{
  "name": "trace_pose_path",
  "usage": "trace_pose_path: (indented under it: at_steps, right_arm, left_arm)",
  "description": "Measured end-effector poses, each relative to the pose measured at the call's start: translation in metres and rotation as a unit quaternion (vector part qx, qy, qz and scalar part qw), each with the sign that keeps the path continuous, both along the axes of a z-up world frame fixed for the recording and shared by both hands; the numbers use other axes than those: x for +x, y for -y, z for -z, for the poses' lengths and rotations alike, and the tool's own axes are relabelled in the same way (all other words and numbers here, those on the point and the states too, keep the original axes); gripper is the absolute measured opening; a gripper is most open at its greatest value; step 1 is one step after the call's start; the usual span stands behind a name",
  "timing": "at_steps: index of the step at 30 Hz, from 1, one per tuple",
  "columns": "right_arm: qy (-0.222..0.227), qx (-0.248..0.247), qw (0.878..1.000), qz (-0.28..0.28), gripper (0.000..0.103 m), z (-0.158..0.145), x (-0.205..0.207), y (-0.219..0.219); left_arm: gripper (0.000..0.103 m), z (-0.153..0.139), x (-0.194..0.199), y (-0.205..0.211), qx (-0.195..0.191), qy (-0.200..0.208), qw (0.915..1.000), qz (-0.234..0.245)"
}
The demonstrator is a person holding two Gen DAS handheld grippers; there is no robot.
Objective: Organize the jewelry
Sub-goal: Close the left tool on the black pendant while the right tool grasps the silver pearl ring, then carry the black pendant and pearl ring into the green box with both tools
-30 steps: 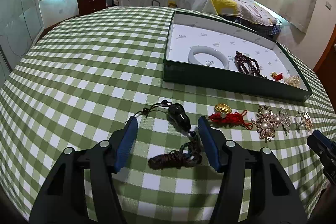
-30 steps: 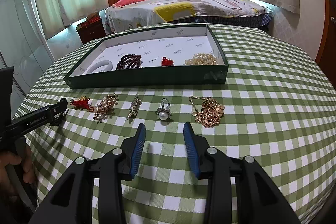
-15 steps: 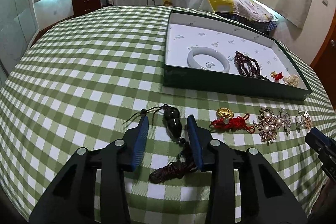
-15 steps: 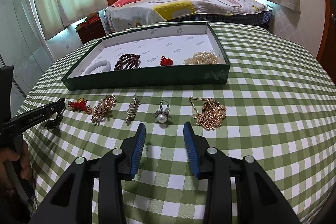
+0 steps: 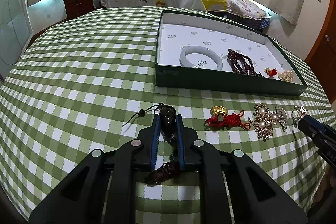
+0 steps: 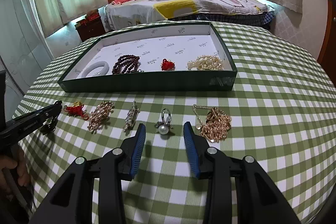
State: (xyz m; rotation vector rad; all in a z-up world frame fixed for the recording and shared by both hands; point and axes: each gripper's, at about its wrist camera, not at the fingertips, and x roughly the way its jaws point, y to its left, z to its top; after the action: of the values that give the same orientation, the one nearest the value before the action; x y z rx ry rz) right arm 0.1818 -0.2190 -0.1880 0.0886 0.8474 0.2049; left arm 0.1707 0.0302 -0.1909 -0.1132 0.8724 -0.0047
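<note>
Left gripper has just been closing and now pinches a dark gourd pendant between its blue pads. The pendant lies on the green checked cloth, its brown tassel trailing back between the fingers and its beaded cord lying off to the left of the tips.

Right gripper hangs above the cloth with its jaws spread and nothing between the pads; a pearl ring lies just beyond the tips.

Five pieces lie loose in a row in front of the tray: one red knot charm, one pearl brooch, one narrow brooch, the ring and one gold chain.

Four pieces lie in the tray: one white bangle, one dark bead string, one small red ornament and one pearl strand.
</note>
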Motion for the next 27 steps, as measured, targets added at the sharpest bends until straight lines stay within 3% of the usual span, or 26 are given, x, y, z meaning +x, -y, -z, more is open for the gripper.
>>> trace_pose_path:
  at_steps: [6, 12, 27]
  right_arm:
    - [-0.009, -0.005, 1.000, 0.003, 0.037, 0.005, 0.006, -0.004]
    - [-0.010, -0.022, 1.000, 0.001, 0.022, 0.008, 0.007, -0.008]
    - [0.019, -0.024, 0.999, -0.010, 0.022, -0.006, -0.008, -0.010]
  left_arm:
    - [0.015, 0.000, -0.002, 0.001, 0.002, 0.001, 1.0000, 0.002]
    - [0.015, 0.000, -0.003, 0.001, 0.001, 0.001, 1.0000, 0.001]
    - [0.015, -0.012, -0.014, 0.005, -0.001, 0.015, 0.9998, 0.010]
